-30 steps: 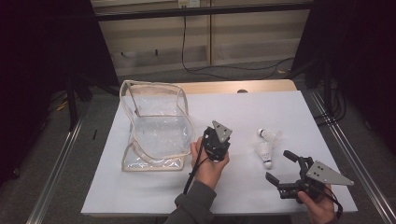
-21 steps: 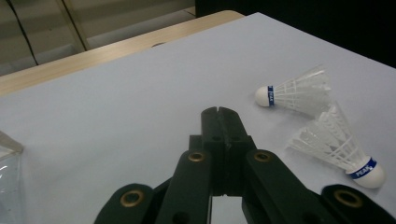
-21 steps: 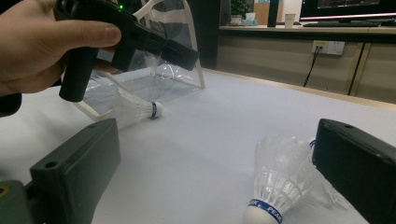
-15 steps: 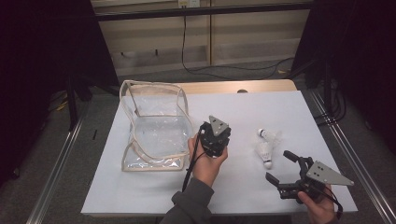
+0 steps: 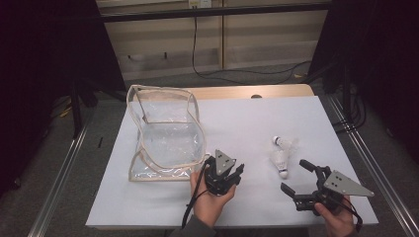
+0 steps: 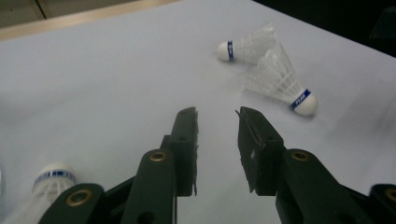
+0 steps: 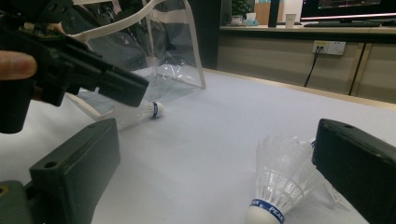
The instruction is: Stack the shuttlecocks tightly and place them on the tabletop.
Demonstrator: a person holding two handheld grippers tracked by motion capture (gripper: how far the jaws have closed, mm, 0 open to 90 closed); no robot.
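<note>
- The table (image 5: pixel 247 118), covered in white, carries everything; its wooden far edge shows beyond the cover.
- A clear plastic bag (image 5: pixel 165 133) with cream trim stands open toward the table's left edge, mouth up, seemingly the place where the shuttlecocks are being collected.
- The right gripper (image 5: pixel 302 181) rests near the front right corner, jaws spread wide and empty, angled toward the pair of shuttlecocks just beyond it, as if waiting its turn.
- The left gripper (image 5: pixel 236 173) sits near the middle of the front edge, just beside the bag's front right corner. Its jaws have just been opening and now stand partly apart with nothing between them; it points toward the pair at the right.
- Two shuttlecocks (image 5: pixel 281 154) lie touching on the right half of the table, one (image 6: pixel 280 81) resting against the other (image 6: pixel 247 44).
- A third shuttlecock (image 7: pixel 140 112) lies on the cover beside the bag's front edge, under the left gripper (image 6: pixel 217 116), apparently just let go there.
</note>
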